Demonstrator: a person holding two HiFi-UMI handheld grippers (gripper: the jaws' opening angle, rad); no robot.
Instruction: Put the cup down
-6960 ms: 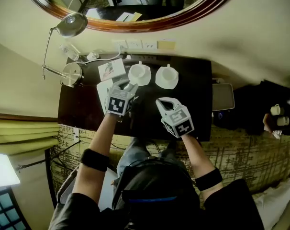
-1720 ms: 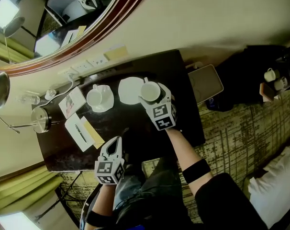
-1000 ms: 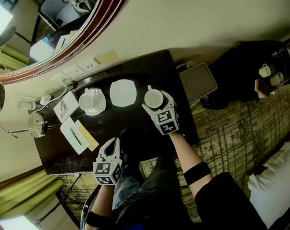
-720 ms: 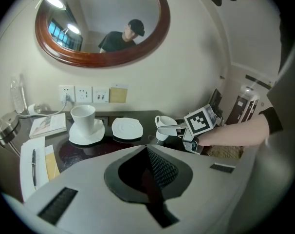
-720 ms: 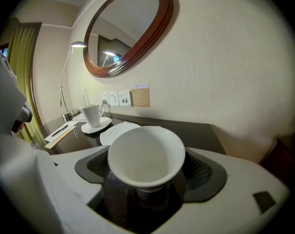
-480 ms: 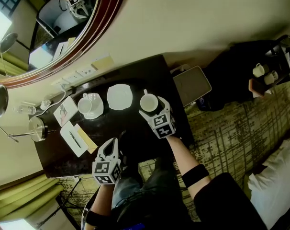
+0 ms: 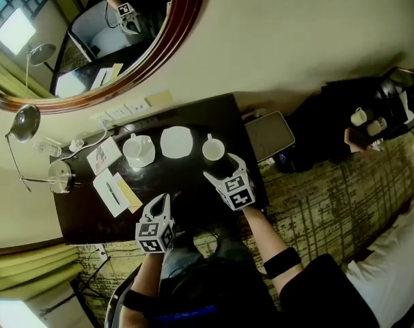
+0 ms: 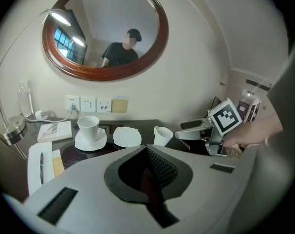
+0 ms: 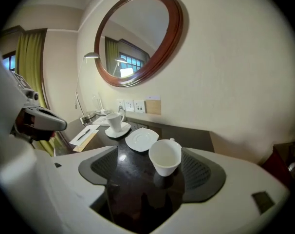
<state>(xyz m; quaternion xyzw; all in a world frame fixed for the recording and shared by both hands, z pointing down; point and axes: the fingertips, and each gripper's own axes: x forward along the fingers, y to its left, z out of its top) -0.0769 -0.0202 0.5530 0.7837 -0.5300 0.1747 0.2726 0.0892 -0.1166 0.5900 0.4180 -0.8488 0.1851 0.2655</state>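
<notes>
A white cup stands upright on the dark table, just right of an empty white saucer. My right gripper is open a little behind and above it. Its jaws have just been closing a bit. In the right gripper view the cup shows in the gap of the right gripper, with neither pad pressing on it. My left gripper hangs shut and empty near the table's front edge. In the left gripper view the left gripper has its jaws together, with the cup beyond them.
A second cup on its saucer stands left of the empty saucer. Further left lie a notepad with a pen, a booklet and a lamp base. A grey tray sits off the table's right end. A round mirror hangs above.
The right gripper has let go of the cup and drawn back and up from it. The cup now stands alone beside the empty saucer. The left gripper stays shut, slightly higher.
</notes>
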